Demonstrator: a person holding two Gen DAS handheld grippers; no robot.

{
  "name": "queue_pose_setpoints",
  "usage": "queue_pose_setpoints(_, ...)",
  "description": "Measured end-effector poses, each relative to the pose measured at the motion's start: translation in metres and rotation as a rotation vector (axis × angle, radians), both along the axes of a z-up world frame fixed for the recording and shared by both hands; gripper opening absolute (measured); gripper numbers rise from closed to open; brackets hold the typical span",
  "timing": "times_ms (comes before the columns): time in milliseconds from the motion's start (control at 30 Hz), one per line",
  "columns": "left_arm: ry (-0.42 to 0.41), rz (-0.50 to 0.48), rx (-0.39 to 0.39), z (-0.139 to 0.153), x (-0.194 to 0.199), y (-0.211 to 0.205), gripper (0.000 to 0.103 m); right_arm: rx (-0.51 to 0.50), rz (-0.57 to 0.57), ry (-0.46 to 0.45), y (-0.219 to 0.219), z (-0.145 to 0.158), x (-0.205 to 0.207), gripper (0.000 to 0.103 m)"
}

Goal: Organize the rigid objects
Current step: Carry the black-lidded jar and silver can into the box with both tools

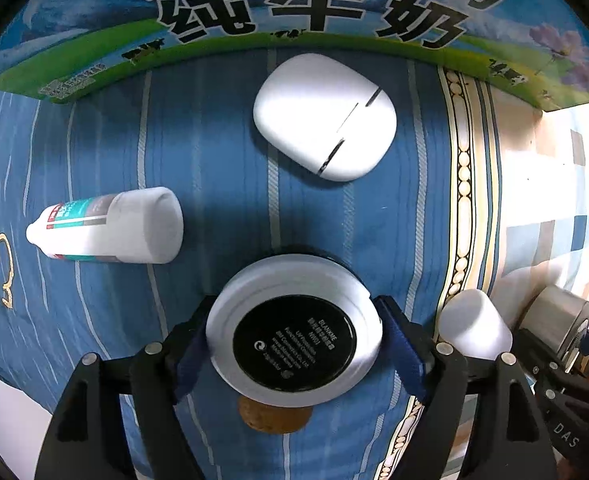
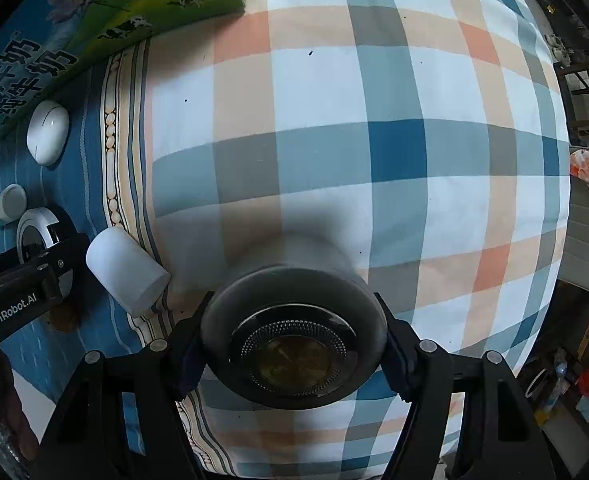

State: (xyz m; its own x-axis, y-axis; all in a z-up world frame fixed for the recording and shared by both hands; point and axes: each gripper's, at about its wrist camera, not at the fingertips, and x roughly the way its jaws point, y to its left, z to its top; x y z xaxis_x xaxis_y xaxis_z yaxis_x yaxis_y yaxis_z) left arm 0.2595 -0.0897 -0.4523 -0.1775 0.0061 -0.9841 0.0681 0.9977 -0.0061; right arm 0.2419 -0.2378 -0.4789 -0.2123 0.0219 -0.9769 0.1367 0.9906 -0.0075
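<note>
Left gripper [image 1: 294,340] clamped on a white round compact [image 1: 294,330], held low over the blue striped cloth [image 1: 222,152]; right gripper [image 2: 292,346] closed on a dark round tin [image 2: 293,334], level above the checked cloth [image 2: 374,140]; white case [image 1: 324,117], small bottle [image 1: 106,226], white cylinder [image 2: 126,270] lay nearby.

Glossy plastic compact [image 1: 294,330]; matt cloth bedsheet [image 2: 374,120].

Left gripper [image 1: 294,336], low in its frame, clamps a white-rimmed round compact [image 1: 294,330] between blue pads; right gripper [image 2: 292,344], low centre, clamps a dark round container [image 2: 292,332].
</note>
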Motion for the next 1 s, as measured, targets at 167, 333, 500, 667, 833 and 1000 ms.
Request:
queue_pose_setpoints(167,-0.004,0.0,-0.003,0.0,-0.004,-0.001,0.078,-0.013,0.001,0.013,0.005,-0.005,0.003,0.074)
queue_pose_setpoints(333,-0.008,0.0,-0.01,0.002,-0.002,0.011,0.075,-0.031,0.009,0.019,0.006,-0.01,0.003,0.074)
queue_pose_setpoints(500,-0.025,0.01,-0.009,0.009,-0.01,0.017,0.074,-0.031,0.007,0.02,0.003,-0.01,0.002,0.073)
queue_pose_setpoints(667,-0.043,0.013,-0.023,0.023,-0.027,0.017,0.073,-0.007,0.016,0.001,0.008,0.005,-0.003,0.073)
queue_pose_setpoints(833,-0.092,0.018,-0.041,0.054,-0.04,0.02,0.073,0.004,0.049,-0.058,0.016,0.034,-0.006,0.073)
queue_pose_setpoints(1000,-0.15,0.012,-0.069,0.095,-0.052,0.022,0.073,0.025,0.078,-0.116,0.027,0.069,-0.008,0.073)
